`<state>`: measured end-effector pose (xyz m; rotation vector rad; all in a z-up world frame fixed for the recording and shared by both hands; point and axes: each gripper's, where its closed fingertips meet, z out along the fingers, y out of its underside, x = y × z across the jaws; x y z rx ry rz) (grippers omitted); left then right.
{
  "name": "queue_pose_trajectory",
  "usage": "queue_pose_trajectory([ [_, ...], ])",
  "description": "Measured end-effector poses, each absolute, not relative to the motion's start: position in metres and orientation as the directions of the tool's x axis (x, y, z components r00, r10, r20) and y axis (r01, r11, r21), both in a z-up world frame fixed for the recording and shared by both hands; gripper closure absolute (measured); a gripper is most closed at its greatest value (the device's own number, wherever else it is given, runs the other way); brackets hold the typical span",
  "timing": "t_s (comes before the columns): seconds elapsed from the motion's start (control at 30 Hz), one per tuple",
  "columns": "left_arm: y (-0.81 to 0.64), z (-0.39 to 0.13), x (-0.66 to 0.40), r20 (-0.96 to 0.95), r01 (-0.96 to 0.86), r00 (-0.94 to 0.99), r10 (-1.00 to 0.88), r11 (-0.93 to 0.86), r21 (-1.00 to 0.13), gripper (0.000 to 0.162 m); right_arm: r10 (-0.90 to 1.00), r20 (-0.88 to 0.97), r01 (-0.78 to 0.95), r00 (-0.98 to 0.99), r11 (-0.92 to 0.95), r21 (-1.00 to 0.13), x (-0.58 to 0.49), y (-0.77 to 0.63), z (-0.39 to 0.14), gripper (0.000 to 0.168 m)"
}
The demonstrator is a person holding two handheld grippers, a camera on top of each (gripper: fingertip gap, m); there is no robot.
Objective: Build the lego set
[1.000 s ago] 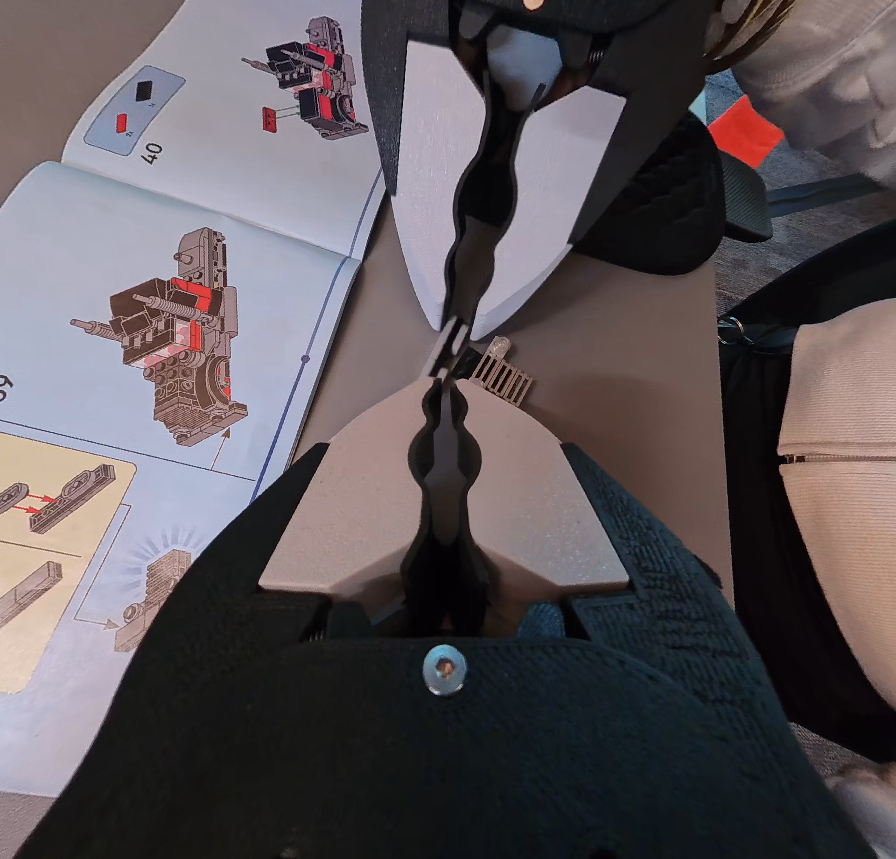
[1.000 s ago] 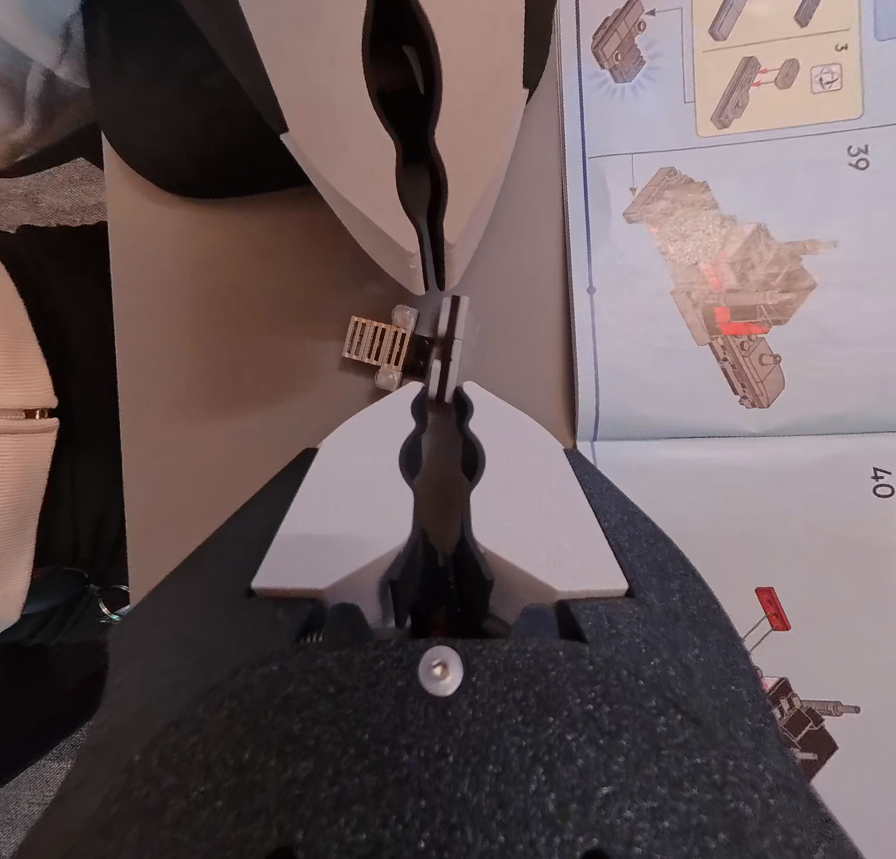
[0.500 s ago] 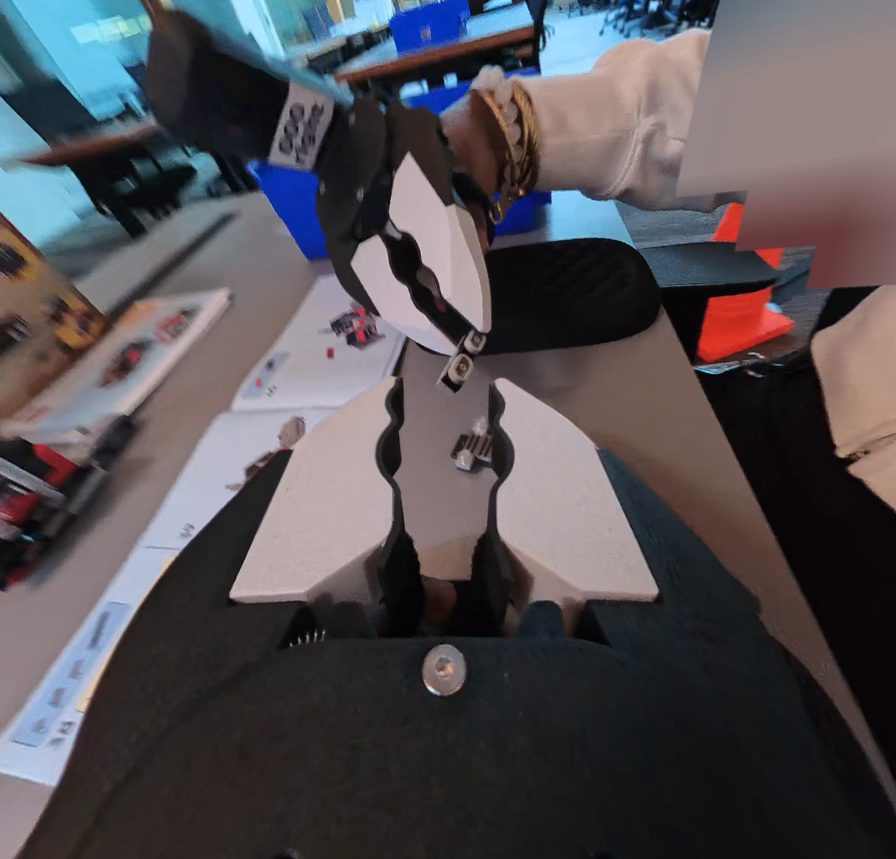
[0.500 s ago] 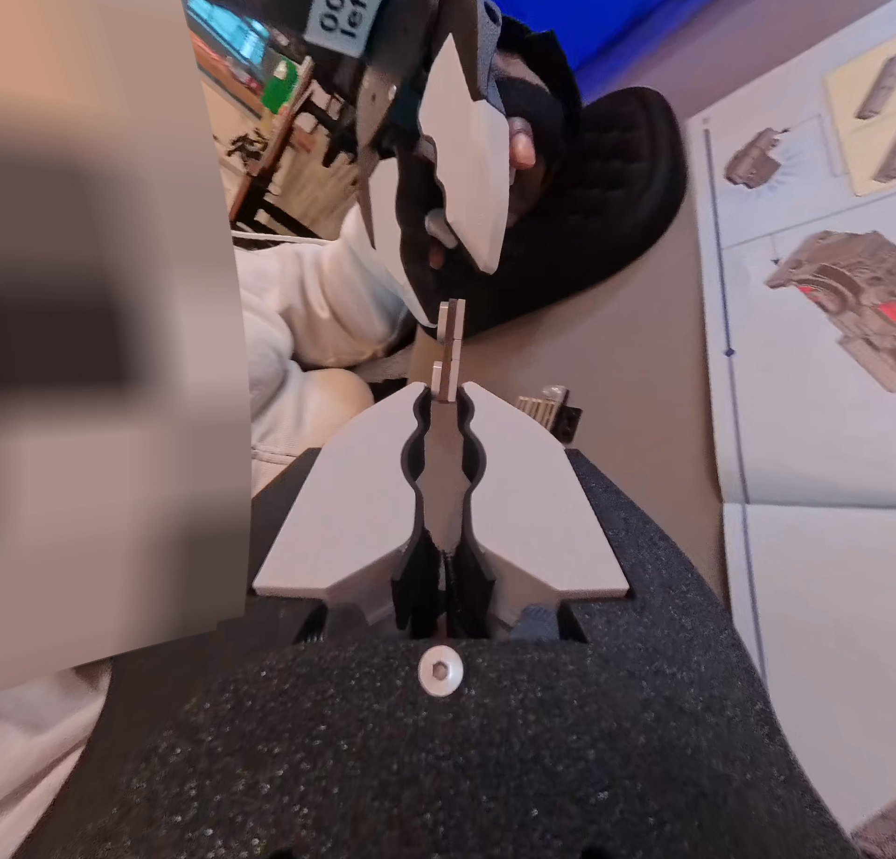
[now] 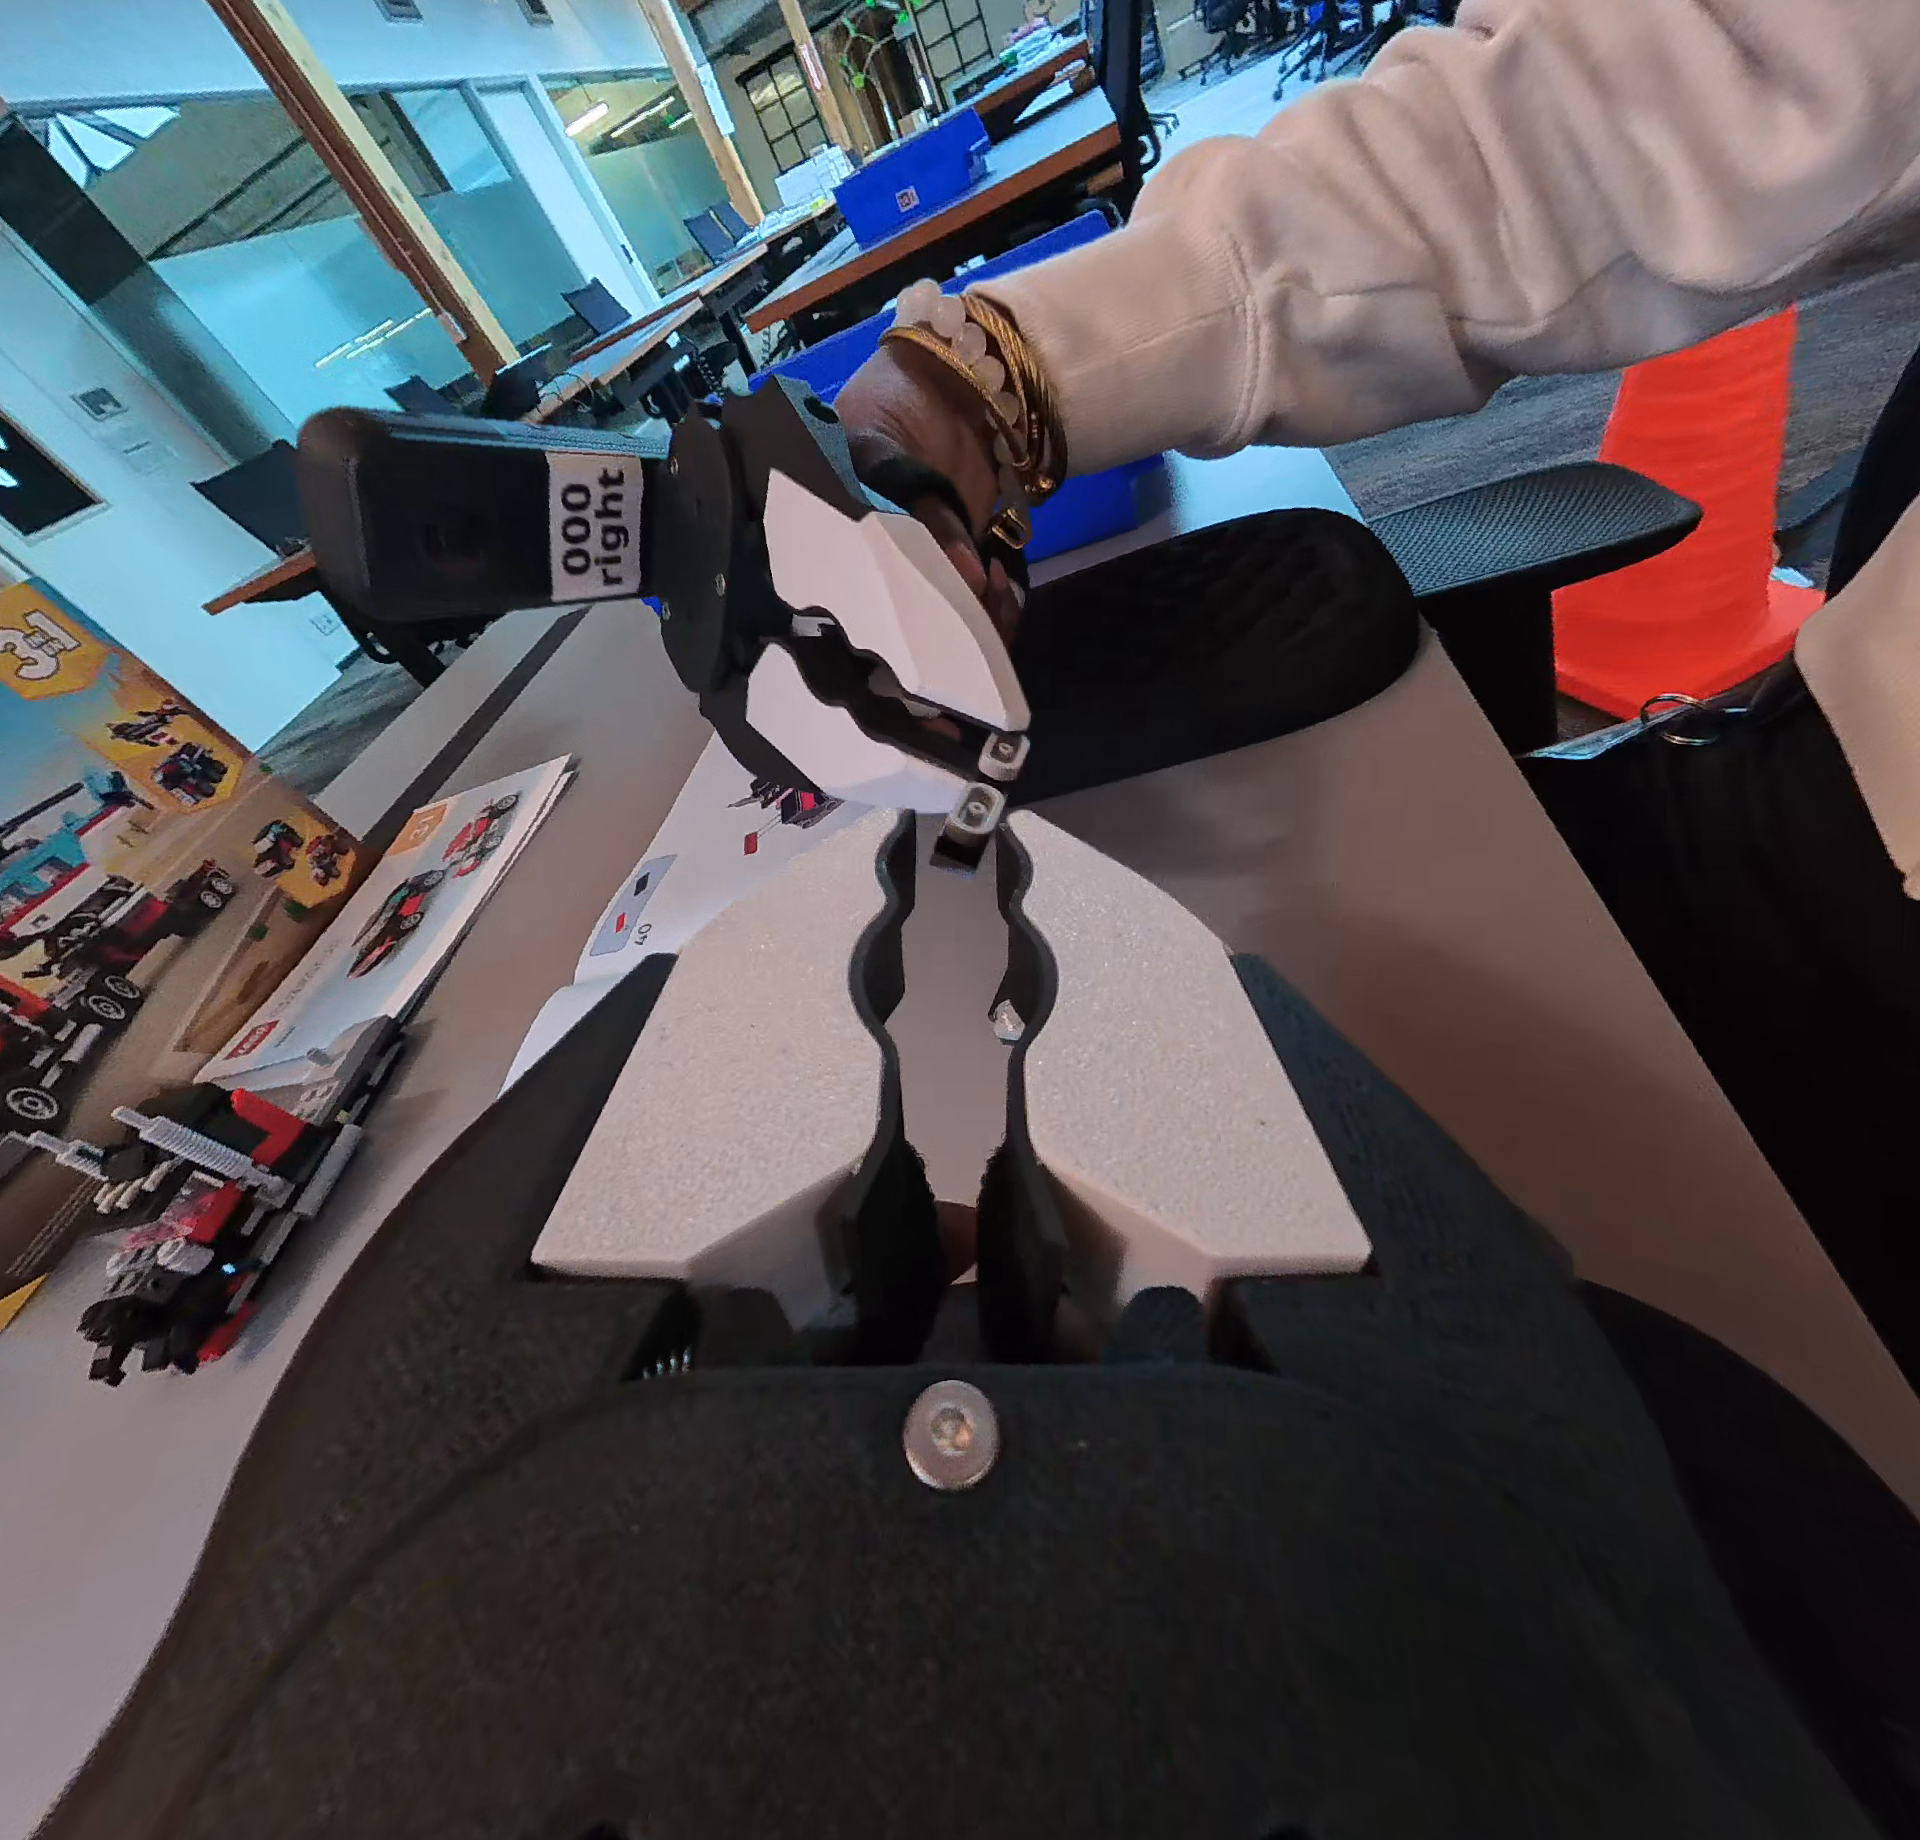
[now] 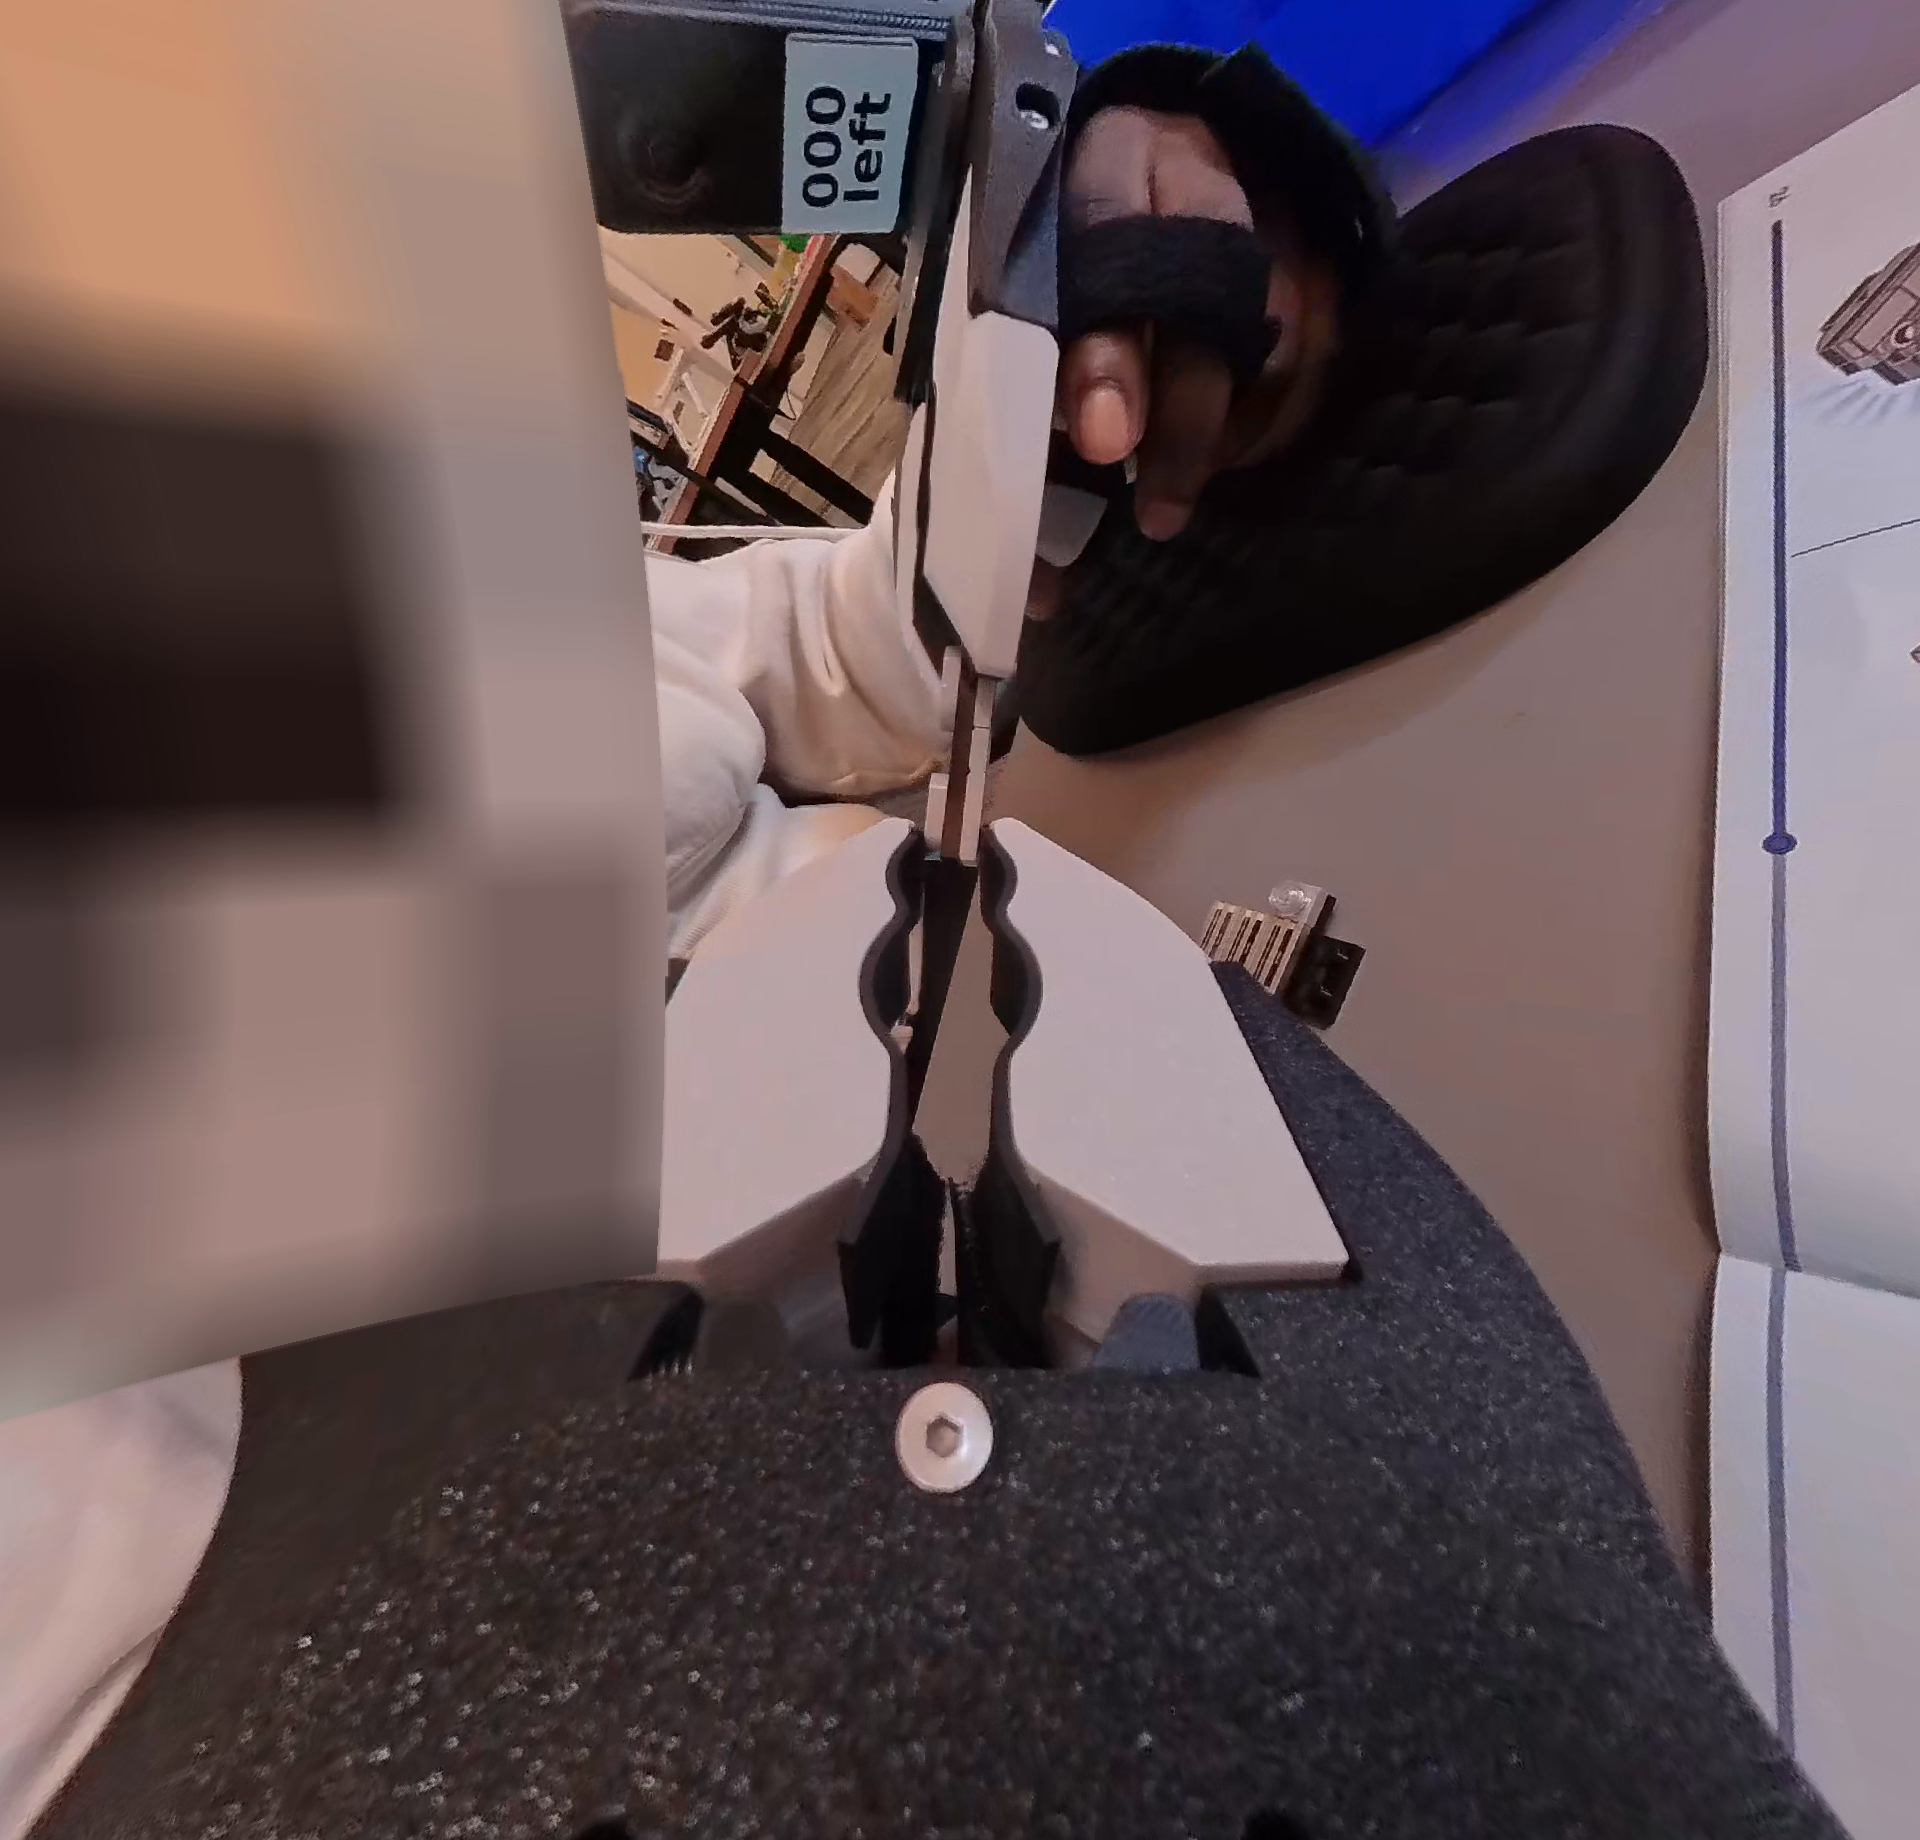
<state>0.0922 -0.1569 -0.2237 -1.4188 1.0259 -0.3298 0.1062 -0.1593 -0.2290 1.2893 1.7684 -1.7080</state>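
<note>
My right gripper [image 6: 956, 829] is shut on a small stack of grey plates with a black part [image 6: 964, 751] and holds it in the air above the table. In the left wrist view the right gripper [image 5: 992, 764] comes in from the upper left with the stack [image 5: 982, 811] at its tips. My left gripper [image 5: 958, 840] has its jaws a narrow gap apart around the stack's free end, with no clear contact. The left gripper also shows in the right wrist view [image 6: 982, 663], at the stack's far end.
A loose grille piece with a clear stud and a black brick [image 6: 1273, 943] lies on the table. The open instruction booklet [image 5: 665, 917] lies to the left, with a second booklet [image 5: 384, 917], a black and red truck model [image 5: 187, 1208] and the box [image 5: 83, 803]. A black chair back [image 5: 1195, 647] stands past the table's far edge. My two grippers' fingertips are within a few centimetres of each other.
Both grippers have lifted off the table, leaving the grille piece there. My left gripper let go of the stack, opened wide, and has now narrowed around its end again. The right gripper kept its hold.
</note>
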Motion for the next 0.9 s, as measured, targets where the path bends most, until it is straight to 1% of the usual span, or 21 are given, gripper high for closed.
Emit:
queue_pose_trajectory([
  [0.1,-0.157,-0.224,0.093,-0.384,-0.375,0.556,-0.737,0.19,-0.907,0.144,0.338,-0.792,0.804,-0.509,-0.142,-0.577,0.107,-0.16,-0.231,0.158],
  [0.23,-0.158,-0.229,0.096,-0.4,-0.402,0.528,-0.749,0.195,-0.895,0.144,0.336,-0.797,0.812,-0.502,-0.136,-0.568,0.107,-0.161,-0.233,0.158],
  [0.33,-0.159,-0.232,0.098,-0.41,-0.42,0.512,-0.755,0.196,-0.886,0.151,0.33,-0.799,0.813,-0.503,-0.134,-0.567,0.106,-0.162,-0.233,0.158],
  [0.43,-0.16,-0.23,0.098,-0.405,-0.407,0.511,-0.758,0.202,-0.891,0.153,0.325,-0.798,0.802,-0.508,-0.16,-0.575,0.104,-0.162,-0.23,0.158],
  [0.5,-0.159,-0.226,0.096,-0.4,-0.383,0.529,-0.748,0.211,-0.899,0.154,0.325,-0.789,0.769,-0.522,-0.22,-0.6,0.1,-0.158,-0.224,0.155],
  [0.57,-0.159,-0.218,0.092,-0.405,-0.348,0.559,-0.723,0.239,-0.907,0.154,0.286,-0.793,0.722,-0.538,-0.33,-0.608,0.096,-0.152,-0.211,0.149],
  [0.6,-0.159,-0.213,0.09,-0.414,-0.333,0.575,-0.706,0.261,-0.906,0.154,0.239,-0.805,0.694,-0.543,-0.411,-0.59,0.094,-0.148,-0.202,0.146],
  [0.67,-0.157,-0.204,0.087,-0.463,-0.336,0.604,-0.649,0.319,-0.886,0.154,0.131,-0.835,0.654,-0.534,-0.562,-0.506,0.091,-0.14,-0.188,0.143],
  [0.73,-0.155,-0.194,0.083,-0.563,-0.403,0.621,-0.546,0.394,-0.826,0.154,0.047,-0.846,0.65,-0.532,-0.617,-0.443,0.094,-0.142,-0.184,0.142],
  [0.8,-0.155,-0.183,0.084,-0.68,-0.501,0.596,-0.426,0.465,-0.73,0.153,-0.024,-0.844,0.663,-0.536,-0.63,-0.404,0.1,-0.15,-0.176,0.14],
  [0.9,-0.151,-0.174,0.087,-0.853,-0.705,0.451,-0.261,0.482,-0.52,0.153,-0.069,-0.83,0.651,-0.553,-0.657,-0.379,0.104,-0.155,-0.163,0.14],
])
